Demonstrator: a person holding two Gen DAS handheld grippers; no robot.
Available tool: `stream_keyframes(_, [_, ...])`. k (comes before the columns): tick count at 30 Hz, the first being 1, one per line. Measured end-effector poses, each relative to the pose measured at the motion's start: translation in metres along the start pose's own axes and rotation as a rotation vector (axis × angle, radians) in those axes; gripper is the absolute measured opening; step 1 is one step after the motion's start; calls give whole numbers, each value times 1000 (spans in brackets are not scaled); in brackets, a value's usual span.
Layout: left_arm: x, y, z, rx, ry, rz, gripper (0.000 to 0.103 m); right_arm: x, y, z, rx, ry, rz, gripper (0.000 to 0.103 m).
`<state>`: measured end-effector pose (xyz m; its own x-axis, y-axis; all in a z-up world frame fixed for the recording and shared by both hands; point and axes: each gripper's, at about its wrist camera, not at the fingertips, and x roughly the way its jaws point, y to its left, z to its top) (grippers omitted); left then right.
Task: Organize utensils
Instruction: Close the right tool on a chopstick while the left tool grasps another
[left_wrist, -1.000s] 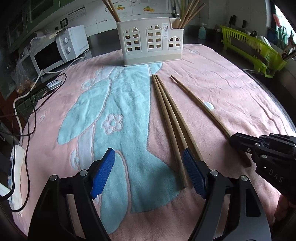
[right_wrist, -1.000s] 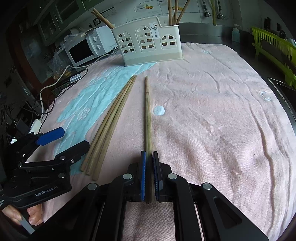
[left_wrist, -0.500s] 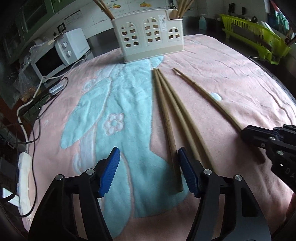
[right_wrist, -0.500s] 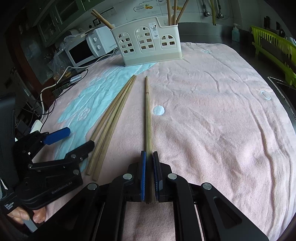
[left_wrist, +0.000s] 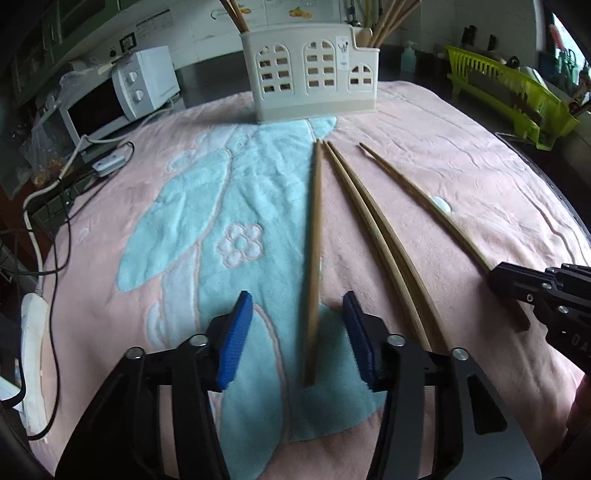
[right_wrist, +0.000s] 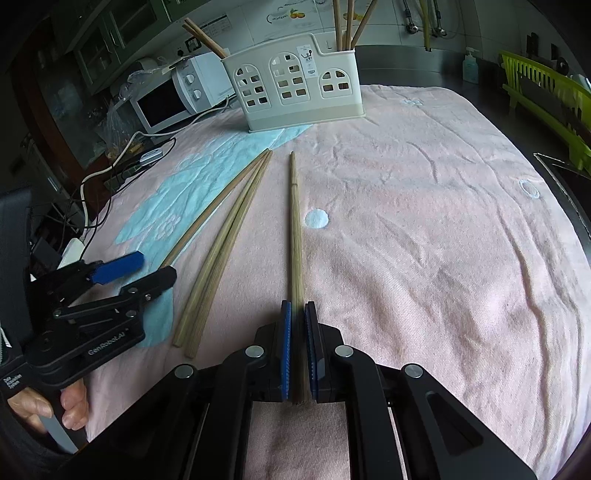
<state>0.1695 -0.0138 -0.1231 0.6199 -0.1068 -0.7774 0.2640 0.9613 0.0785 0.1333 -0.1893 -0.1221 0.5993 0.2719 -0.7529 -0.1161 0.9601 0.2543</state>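
Several wooden chopsticks lie on a pink and blue towel (left_wrist: 461, 173). My left gripper (left_wrist: 297, 332) is open, its blue pads either side of the near end of one chopstick (left_wrist: 314, 258), which lies apart from a pair (left_wrist: 373, 229) to its right. My right gripper (right_wrist: 298, 354) is shut on the near end of a single chopstick (right_wrist: 294, 229) that lies along the towel (right_wrist: 424, 221). The left gripper also shows in the right wrist view (right_wrist: 136, 269), beside the pair (right_wrist: 225, 243). A cream utensil holder (left_wrist: 308, 79) with chopsticks stands at the far edge; it also shows in the right wrist view (right_wrist: 291, 92).
A white microwave (left_wrist: 122, 99) and cables (left_wrist: 44, 229) sit off the towel's left side. A green dish rack (left_wrist: 506, 92) stands at the far right. A soap bottle (left_wrist: 408, 55) stands behind the holder.
My left gripper has moved forward and right so its pads now straddle one chopstick, which has shifted away from the pair. The right gripper has stayed shut on its chopstick.
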Motion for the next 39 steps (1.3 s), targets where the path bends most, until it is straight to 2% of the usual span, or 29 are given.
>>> stream_keyframes(5, [-1, -4, 0, 9, 3, -56, 24, -2, -1, -1, -3, 0, -2, 7])
stream_keyframes(16, [-1, 7, -2, -23, -4, -126, 17, -2, -1, -3, -2, -10, 0, 7])
stream_keyframes(21, [0, 12, -1, -39, 1, -137, 5, -2, 0, -3, -5, -13, -1, 7])
stream_keyframes(24, [-3, 13, -1, -46, -5, -148, 5, -4, 0, -4, -5, -17, 0, 7])
stream_keyframes(31, [-39, 15, 8, -34, -129, -137, 5, -22, 8, 3, -43, -75, -14, 7])
stream_keyframes(39, [-76, 25, 29, -58, -290, -133, 5, -56, 16, 24, -81, -192, -16, 7])
